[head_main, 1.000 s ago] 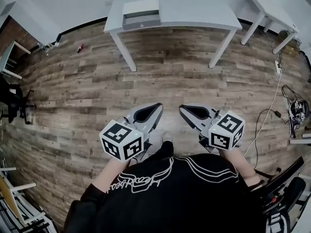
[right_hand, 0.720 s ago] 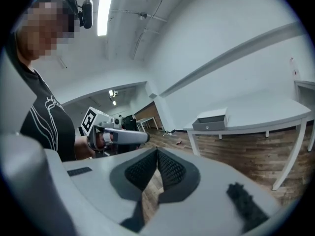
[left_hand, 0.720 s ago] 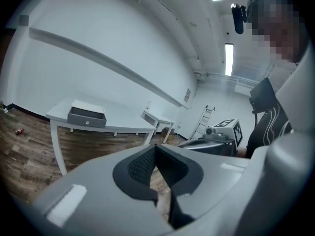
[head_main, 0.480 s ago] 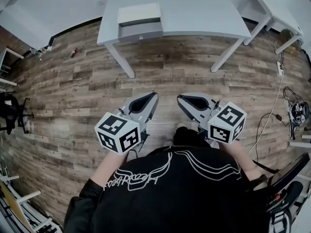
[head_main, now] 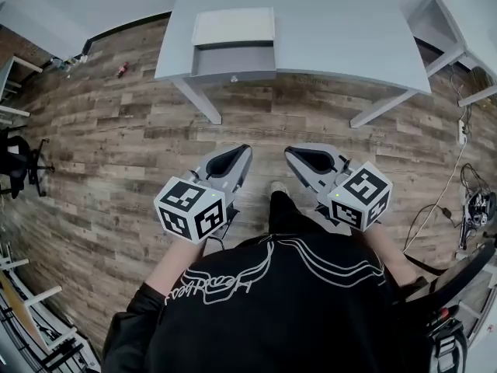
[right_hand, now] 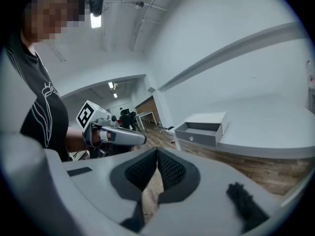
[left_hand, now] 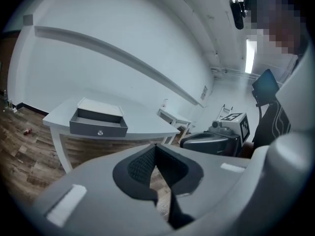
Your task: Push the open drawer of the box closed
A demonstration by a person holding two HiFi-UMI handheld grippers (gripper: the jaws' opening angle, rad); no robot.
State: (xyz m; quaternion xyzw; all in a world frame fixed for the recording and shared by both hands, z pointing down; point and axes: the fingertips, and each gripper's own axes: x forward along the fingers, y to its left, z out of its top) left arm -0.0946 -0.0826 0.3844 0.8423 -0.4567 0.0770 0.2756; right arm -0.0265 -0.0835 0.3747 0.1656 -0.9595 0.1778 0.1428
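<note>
Claws first: the left claw has its dark ribbed pads pressed tip to tip with nothing between them. The right claw is drawn together the same way, also empty (each gripper view shows only floorboards through the slot behind the tips). Both are held low and side by side in front of the person's black printed shirt, pointing forward, well apart from anything on the desk.

Beneath them runs the brown wood-plank floor. Farther out stands the pale grey rectangular desk. Near its front left edge sits the flat white box, with its dark grey drawer pulled out toward the person. The drawer's front panel, with a small round silver knob, reaches about to the desk's edge.

As I judge it, nothing of the task is done: the drawer stands open and neither claw is near it. All of it is left: approach the desk, set a closed claw against the drawer front near the knob, and push straight in until the front sits flush with the box.
</note>
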